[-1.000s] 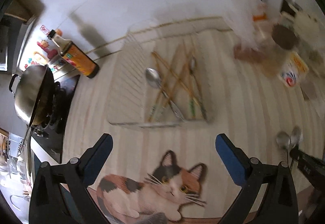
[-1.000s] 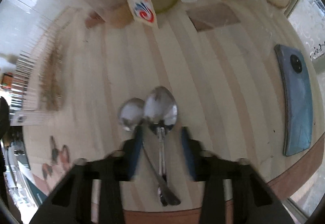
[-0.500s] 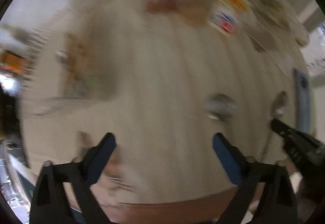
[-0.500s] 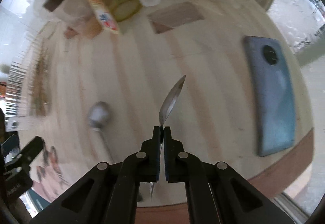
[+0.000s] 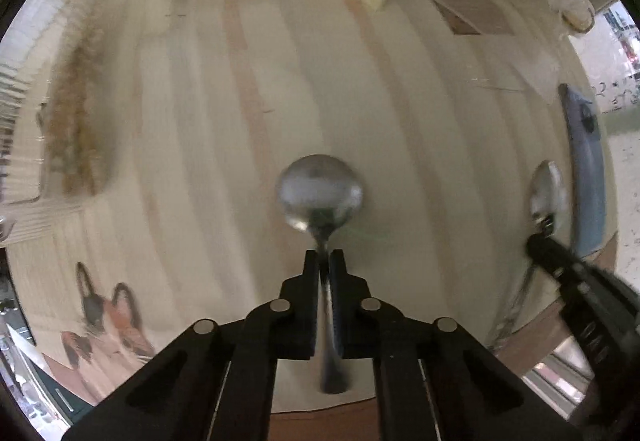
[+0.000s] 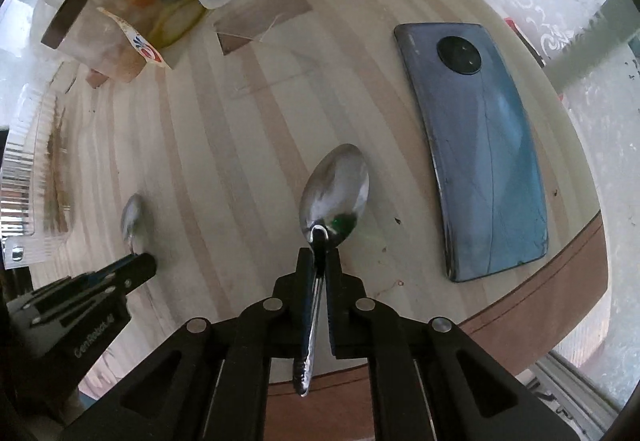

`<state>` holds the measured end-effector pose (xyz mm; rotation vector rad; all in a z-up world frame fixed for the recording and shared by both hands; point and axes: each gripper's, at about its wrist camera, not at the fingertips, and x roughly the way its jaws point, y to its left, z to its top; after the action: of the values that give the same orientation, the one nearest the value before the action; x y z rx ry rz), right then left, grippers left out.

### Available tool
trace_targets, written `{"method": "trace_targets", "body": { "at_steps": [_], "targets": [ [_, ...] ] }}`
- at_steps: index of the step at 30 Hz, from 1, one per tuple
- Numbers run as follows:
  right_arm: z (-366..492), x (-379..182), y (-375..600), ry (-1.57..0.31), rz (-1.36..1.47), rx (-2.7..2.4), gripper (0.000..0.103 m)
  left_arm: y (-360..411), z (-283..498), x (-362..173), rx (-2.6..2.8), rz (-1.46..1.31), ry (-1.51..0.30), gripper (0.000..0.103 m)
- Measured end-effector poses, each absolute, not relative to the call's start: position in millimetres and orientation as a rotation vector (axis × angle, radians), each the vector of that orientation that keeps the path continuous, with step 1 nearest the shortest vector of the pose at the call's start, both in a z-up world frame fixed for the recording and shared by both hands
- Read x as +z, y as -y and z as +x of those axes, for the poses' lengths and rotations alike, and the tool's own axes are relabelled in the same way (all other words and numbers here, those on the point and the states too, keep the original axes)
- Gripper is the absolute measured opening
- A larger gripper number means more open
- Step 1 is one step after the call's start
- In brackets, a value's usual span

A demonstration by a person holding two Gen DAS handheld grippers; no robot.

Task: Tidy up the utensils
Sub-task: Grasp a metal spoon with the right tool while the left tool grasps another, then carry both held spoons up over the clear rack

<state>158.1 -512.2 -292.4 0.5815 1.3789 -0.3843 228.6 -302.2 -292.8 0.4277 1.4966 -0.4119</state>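
Two spoons (image 5: 320, 197) (image 6: 335, 189), one blue phone (image 6: 476, 145)

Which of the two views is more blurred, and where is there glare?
Left wrist view: motion-blurred throughout, the spoon bowl smeared. Right wrist view: sharper in the middle; the phone is crisp, its spoon shows bright reflections, and the window side is overexposed.

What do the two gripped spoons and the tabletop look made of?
Right spoon: polished metal, likely stainless steel; its bowl mirrors the surroundings. Left spoon: also shiny metal, duller through blur. Tabletop: pale wood-look stripes, smooth; solid wood or laminate, I cannot tell.
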Motion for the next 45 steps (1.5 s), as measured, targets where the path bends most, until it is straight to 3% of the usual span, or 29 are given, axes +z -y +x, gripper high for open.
{"method": "trace_targets", "body": {
  "at_steps": [5,29,45],
  "targets": [
    [164.1,-287.9,494.8,-1.378,0.539,-0.345,0.003,270.0,223.3,-289.8,-0.361,0.441,-1.465,0.002],
    [213.9,-295.5,286.2,-1.522,0.272,0.032,0.005,53.4,204.5,-288.8,-0.132,0.229,-1.492,0.003],
    [213.6,-303.8,219.2,-1.547,0.177,0.048,0.004,56.3,228.9,-289.4,-0.168,0.25,-1.498,0.004]
  ]
}}
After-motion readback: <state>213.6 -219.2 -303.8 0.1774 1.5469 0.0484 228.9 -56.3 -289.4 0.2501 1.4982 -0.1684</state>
